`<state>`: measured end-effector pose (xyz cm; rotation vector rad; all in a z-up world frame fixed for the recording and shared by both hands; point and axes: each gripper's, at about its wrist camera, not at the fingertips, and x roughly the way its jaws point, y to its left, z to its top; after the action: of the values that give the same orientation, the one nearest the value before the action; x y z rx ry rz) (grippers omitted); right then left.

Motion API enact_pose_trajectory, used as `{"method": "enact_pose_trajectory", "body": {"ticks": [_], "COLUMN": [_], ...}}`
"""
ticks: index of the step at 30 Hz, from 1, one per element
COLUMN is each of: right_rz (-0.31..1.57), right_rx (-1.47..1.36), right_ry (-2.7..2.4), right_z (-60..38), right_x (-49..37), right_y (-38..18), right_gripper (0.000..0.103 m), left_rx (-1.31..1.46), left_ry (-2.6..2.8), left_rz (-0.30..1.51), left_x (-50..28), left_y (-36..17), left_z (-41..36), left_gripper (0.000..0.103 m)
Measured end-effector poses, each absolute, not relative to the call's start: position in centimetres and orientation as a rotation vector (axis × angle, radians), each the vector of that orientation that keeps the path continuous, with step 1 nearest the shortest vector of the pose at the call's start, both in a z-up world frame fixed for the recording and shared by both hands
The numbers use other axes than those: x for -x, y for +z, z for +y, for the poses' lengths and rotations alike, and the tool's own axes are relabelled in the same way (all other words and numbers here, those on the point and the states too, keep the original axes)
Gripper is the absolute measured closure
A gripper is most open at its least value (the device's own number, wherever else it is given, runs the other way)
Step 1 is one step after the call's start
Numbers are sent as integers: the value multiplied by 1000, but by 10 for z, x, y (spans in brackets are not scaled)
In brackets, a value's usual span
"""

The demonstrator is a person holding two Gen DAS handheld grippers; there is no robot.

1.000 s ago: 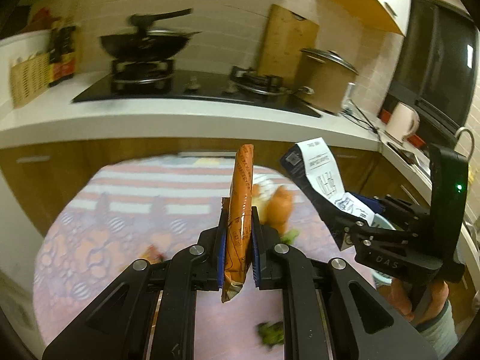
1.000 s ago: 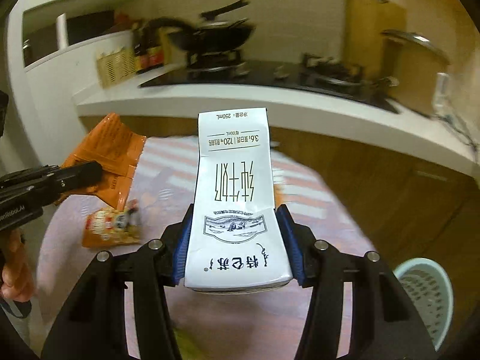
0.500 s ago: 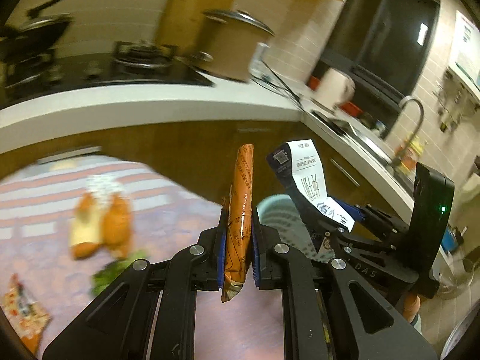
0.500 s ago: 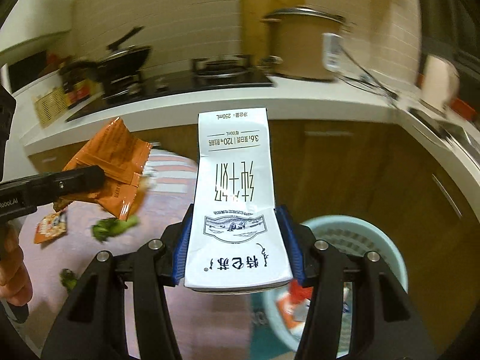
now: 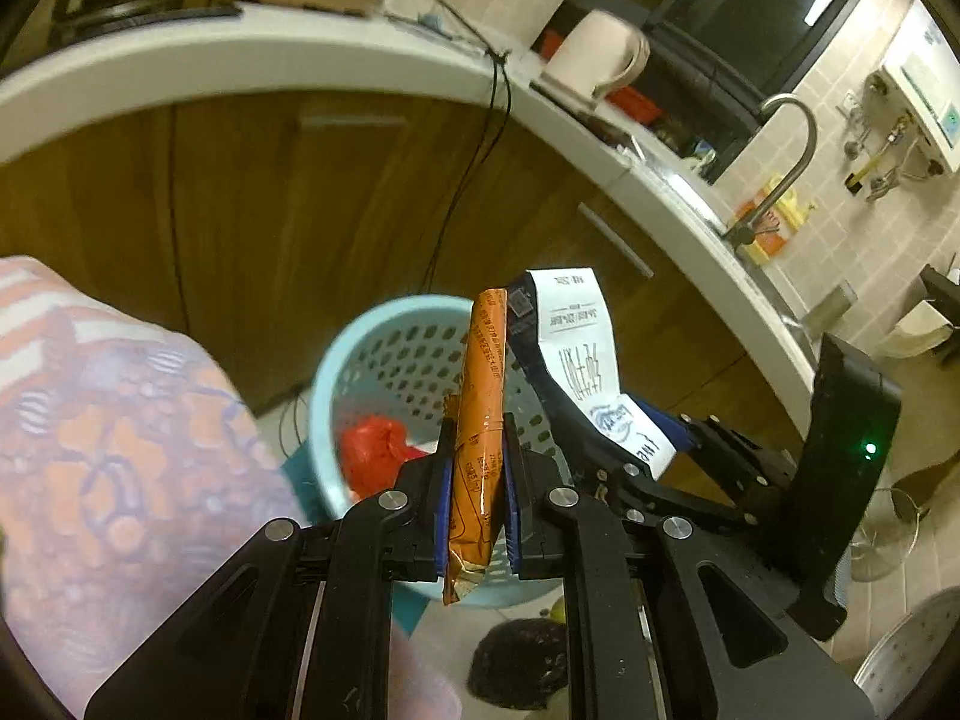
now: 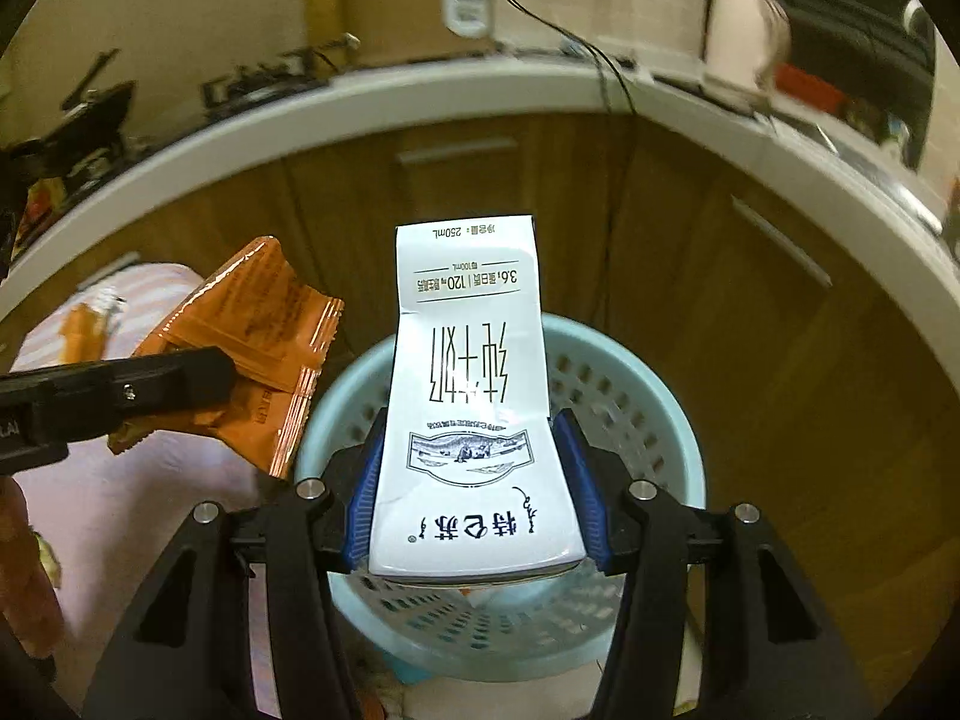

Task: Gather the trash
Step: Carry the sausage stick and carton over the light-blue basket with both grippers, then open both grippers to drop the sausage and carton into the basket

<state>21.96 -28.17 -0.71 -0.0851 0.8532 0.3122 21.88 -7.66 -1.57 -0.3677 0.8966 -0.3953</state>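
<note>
My left gripper [image 5: 477, 468] is shut on an orange snack wrapper [image 5: 480, 396], seen edge-on, above the near rim of a light blue perforated bin [image 5: 384, 354]. Red trash [image 5: 375, 459] lies inside the bin. My right gripper [image 6: 471, 480] is shut on a white milk carton [image 6: 471, 396], held upright over the blue bin [image 6: 648, 402]. The carton [image 5: 576, 336] and right gripper also show at right in the left wrist view. In the right wrist view the orange wrapper [image 6: 258, 336] shows flat at left, clamped by the left gripper's fingers [image 6: 120, 390].
A patterned tablecloth [image 5: 108, 450] covers the table at left. Wooden cabinets [image 6: 690, 252] under a white counter [image 5: 240, 54] curve behind the bin. A kettle [image 5: 600, 60], a tap [image 5: 780, 150] and a black cable [image 5: 468, 180] are on the counter side. A dark bag [image 5: 516, 666] lies on the floor.
Both grippers swung right from over the table to above the blue bin, tilting downward. The wrapper and the carton stayed clamped. The stove and pan slid out of view.
</note>
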Motion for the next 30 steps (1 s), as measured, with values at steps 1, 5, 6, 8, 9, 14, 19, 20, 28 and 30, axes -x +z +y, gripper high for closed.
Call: {"method": "enact_pose_trajectory", "body": {"ticks": [1,5,6,8,9,14,19,20,28,30], "right_rz": [870,927,943,958,965,1011,1012,1008,949,918], "right_rx": [77,69,74,74,76,53,23,11,4,17], "right_ry": [303,271,260,257,255,247,242,242,260,265], "right_z": [-285,-292,-292,-292,-292,-298,-306,-308,-301,-294], "right_x": [-223,-230,-233,-235,-234,-240,-237,-235,-225,-219], "right_y": [-13,-30,-35,-42,-44,-57,-57,-55,-31,-21], "right_gripper": [53,53,53,53,53,36,36,36,36,36], "left_rx": [358,301,292,264,256,250,234,232,218,226], "left_ry": [-388,-353,-348,-300,-287,-268,-253,-253,-246,-235], "left_rz": [902,916,921,928,930,951,932,926,861,838], "left_x": [-223,-237,-239,-244,-245,-246,-238,-236,-207,-198], "left_y": [-22,-38,-41,-45,-47,-51,-46,-44,-22,-14], "left_z": [-82,-97,-98,-100,-100,-96,-91,-91,-79,-72], "left_gripper": [91,90,87,72,62,42,36,36,36,36]}}
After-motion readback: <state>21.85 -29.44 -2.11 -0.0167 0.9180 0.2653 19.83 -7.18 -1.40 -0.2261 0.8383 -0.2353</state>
